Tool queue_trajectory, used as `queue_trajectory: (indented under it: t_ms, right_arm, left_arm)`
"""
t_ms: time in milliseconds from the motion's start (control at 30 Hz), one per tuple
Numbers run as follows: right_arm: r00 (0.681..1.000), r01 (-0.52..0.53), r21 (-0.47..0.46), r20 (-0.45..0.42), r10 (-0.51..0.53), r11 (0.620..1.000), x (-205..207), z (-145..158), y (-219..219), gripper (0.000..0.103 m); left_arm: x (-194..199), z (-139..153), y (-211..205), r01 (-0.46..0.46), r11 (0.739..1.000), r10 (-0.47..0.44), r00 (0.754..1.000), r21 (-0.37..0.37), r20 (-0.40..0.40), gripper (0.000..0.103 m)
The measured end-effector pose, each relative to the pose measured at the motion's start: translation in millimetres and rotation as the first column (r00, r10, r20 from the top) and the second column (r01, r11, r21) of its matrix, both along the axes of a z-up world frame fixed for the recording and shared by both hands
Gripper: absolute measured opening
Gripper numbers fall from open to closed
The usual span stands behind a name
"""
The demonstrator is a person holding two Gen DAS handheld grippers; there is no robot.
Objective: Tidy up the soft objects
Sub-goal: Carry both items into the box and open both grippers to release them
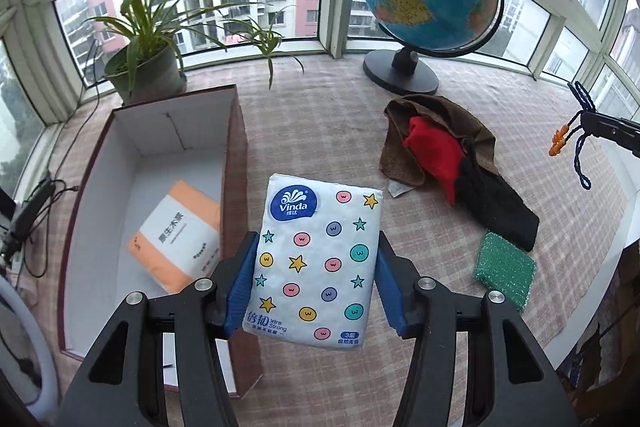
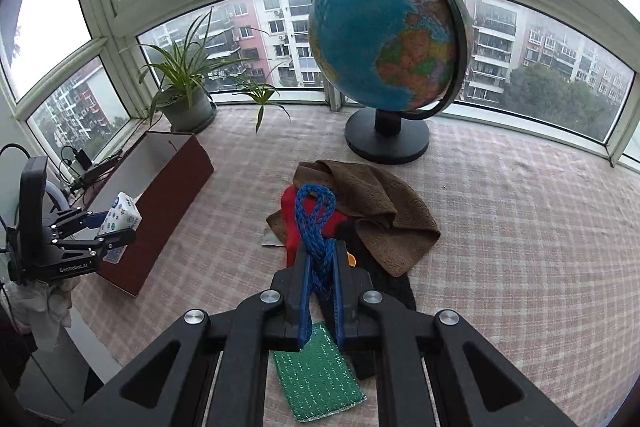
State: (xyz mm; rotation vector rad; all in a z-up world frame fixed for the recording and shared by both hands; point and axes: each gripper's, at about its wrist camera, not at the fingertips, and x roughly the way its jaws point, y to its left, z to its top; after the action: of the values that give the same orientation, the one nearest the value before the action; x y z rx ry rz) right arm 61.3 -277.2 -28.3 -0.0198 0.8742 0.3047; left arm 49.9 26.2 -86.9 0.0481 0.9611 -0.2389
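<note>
tissue pack up beside the box

left gripper jaws pinch the tissue pack by its long sides, lifted just right of the open box. right gripper, farther away, jaws pressed on the blue rope.

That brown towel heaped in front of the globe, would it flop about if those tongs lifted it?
Probably very floppy: the brown towel already lies in soft folds, draped over a red cloth. It looks fluffy, so likely light and not slippery. Lifting it might drag the red cloth along, since they overlap.
</note>
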Motion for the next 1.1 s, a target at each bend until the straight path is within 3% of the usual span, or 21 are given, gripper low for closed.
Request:
queue_trajectory:
  t_ms: [467,767,1100]
  right_arm:
    - [0.960,-0.272,0.035,0.072,0.269,0.962,36.0,32.3,183.5,0.009]
    - [0.936,-0.350,0.029,0.041,0.349,0.936,69.5,12.8,280.0,0.009]
    - [0.935,-0.356,-0.011,-0.023,0.355,0.935,104.3,-25.6,337.4,0.009]
  left_arm:
    - [-7.3,-7.8,124.1,-0.175,0.985,0.175,0.984,0.014,-0.021,0.054]
    - [-5.0,-22.9,154.3,-0.174,0.985,0.174,0.983,0.010,-0.056,0.054]
    - [5.4,-33.4,163.4,-0.166,0.986,0.163,0.982,-0.019,-0.099,0.055]
